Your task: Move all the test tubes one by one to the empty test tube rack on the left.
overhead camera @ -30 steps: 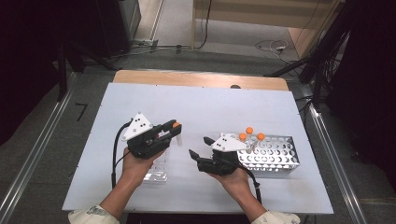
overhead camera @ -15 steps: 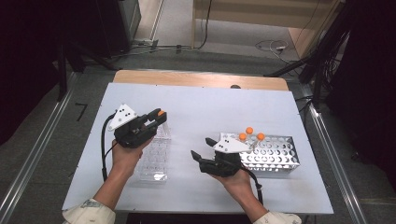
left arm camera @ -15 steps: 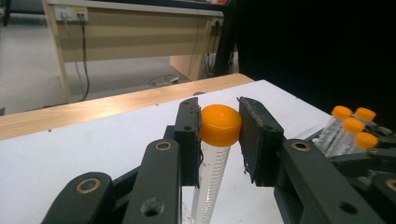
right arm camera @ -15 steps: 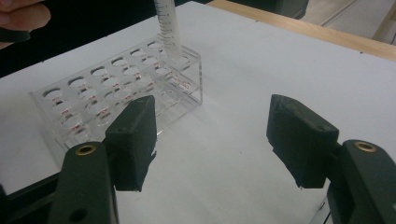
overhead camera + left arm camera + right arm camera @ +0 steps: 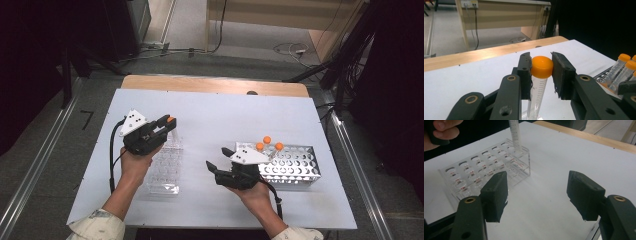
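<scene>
Hiding the tube's (image 5: 536, 92) lower end, the left hand-held gripper (image 5: 541, 67) clamps its cap

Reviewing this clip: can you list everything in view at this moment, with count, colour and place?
Held tube: one, clear with orange cap, gripped at the cap, its lower end at a far hole of the clear rack.
Clear rack: one, transparent plastic, left part of the table.
Metal rack: one, silver, perforated, right part of the table.
Racked tubes: three, orange caps, near end of the metal rack.
Table: one, white top with a wooden far edge.
Left gripper: black, shut on the held tube's cap, above the clear rack.
Right gripper: black, open, nothing between its jaws, beside the metal rack.
</scene>
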The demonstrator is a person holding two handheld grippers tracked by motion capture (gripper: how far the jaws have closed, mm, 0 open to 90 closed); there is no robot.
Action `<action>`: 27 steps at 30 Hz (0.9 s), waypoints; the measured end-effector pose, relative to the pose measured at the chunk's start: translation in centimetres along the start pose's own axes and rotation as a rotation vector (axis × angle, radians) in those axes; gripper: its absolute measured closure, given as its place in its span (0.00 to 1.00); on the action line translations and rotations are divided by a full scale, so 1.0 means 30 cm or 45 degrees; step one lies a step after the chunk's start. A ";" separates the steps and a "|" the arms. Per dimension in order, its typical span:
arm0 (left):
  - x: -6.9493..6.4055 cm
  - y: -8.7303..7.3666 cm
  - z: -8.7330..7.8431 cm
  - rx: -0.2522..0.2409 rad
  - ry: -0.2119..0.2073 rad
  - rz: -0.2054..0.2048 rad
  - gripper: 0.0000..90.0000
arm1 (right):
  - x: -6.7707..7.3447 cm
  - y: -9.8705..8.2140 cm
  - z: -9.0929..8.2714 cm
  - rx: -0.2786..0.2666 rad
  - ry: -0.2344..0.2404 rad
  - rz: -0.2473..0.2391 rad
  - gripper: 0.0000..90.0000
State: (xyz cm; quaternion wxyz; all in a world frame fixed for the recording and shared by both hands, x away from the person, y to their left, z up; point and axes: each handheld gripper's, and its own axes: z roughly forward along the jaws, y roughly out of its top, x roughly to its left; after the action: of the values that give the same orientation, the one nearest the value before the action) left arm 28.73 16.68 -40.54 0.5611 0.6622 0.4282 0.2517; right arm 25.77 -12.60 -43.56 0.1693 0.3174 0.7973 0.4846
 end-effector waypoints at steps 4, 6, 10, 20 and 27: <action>0.001 -0.004 -0.002 -0.010 -0.003 0.000 0.78 | 0.000 0.000 0.000 -0.004 0.002 -0.001 0.35; 0.001 -0.005 -0.003 -0.010 -0.006 0.000 0.78 | 0.000 0.000 -0.002 -0.003 0.001 0.001 0.35; -0.002 -0.016 0.009 0.032 -0.002 0.019 0.78 | -0.001 -0.001 -0.002 -0.003 -0.002 0.001 0.35; -0.003 -0.050 0.025 0.095 -0.010 0.050 0.77 | -0.005 0.000 -0.007 -0.008 -0.003 -0.002 0.36; 0.000 -0.073 0.030 0.129 -0.007 0.057 0.77 | -0.005 0.001 -0.013 -0.014 -0.007 0.001 0.36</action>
State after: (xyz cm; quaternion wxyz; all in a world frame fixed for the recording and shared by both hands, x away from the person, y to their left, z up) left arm 28.83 16.20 -42.87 0.5221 0.7000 0.4238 0.2405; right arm 25.67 -12.95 -43.36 0.1731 0.3182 0.7939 0.4883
